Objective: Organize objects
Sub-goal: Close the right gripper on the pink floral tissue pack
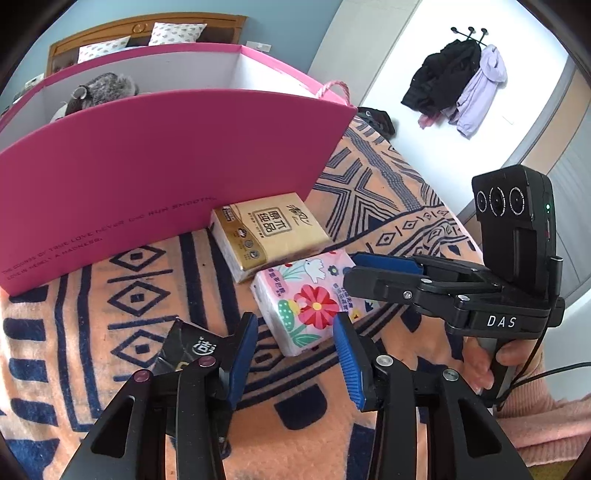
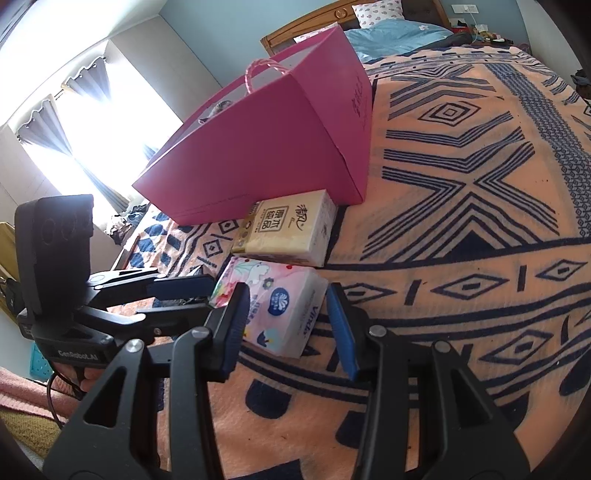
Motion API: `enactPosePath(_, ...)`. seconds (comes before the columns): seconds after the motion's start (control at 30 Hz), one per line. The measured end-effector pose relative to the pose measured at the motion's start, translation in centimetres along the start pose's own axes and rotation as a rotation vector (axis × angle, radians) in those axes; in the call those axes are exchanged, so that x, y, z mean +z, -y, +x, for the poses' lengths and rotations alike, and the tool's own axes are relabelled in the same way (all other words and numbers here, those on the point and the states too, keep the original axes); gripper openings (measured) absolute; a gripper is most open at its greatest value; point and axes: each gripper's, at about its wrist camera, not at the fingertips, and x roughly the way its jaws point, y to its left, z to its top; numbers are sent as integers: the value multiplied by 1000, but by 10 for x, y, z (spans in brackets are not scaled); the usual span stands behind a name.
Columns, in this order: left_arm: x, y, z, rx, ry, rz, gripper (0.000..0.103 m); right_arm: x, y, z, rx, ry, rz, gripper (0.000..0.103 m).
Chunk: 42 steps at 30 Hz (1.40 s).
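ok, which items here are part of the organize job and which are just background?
Job:
pink gift bag, plush toy already inside
gold tissue pack
floral tissue pack
black packet
left gripper and right gripper, both open

Background:
patterned blanket
coats on wall hooks
pillows
curtains

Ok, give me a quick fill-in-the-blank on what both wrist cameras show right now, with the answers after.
1. Both claws, left claw and right claw, are ____.
2. The gold tissue pack lies against the ____ gift bag.
3. The floral tissue pack lies on the patterned ____.
4. Inside the bag sits a grey ____ toy.

Answers: open; pink; blanket; plush
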Motion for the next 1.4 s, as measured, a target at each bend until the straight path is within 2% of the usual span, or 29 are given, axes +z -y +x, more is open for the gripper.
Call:
enactPosePath(0.2, -1, 0, 2, -12, -12, -9, 36, 0, -1, 2, -2, -7, 7, 45)
enactPosePath(0.3, -1, 0, 2, -14, -9, -12, 36, 0, 0, 4, 0, -17, 14, 39)
enactPosePath(0.57, -2, 1, 4, -22, -10, -19, 36, -4, -3, 5, -1, -17, 5, 33)
enactPosePath(0.83, -1, -2, 5, -14, 1, -35, 36, -5, 2, 5, 12, -21, 30, 33)
enactPosePath(0.87, -1, -1, 6, -12, 2, -33, 33, -5, 2, 5, 17, -21, 29, 33)
enactPosePath(1.4, 0, -1, -7, -8, 33, -40, 32, -5, -16, -1, -9, 6, -32, 31)
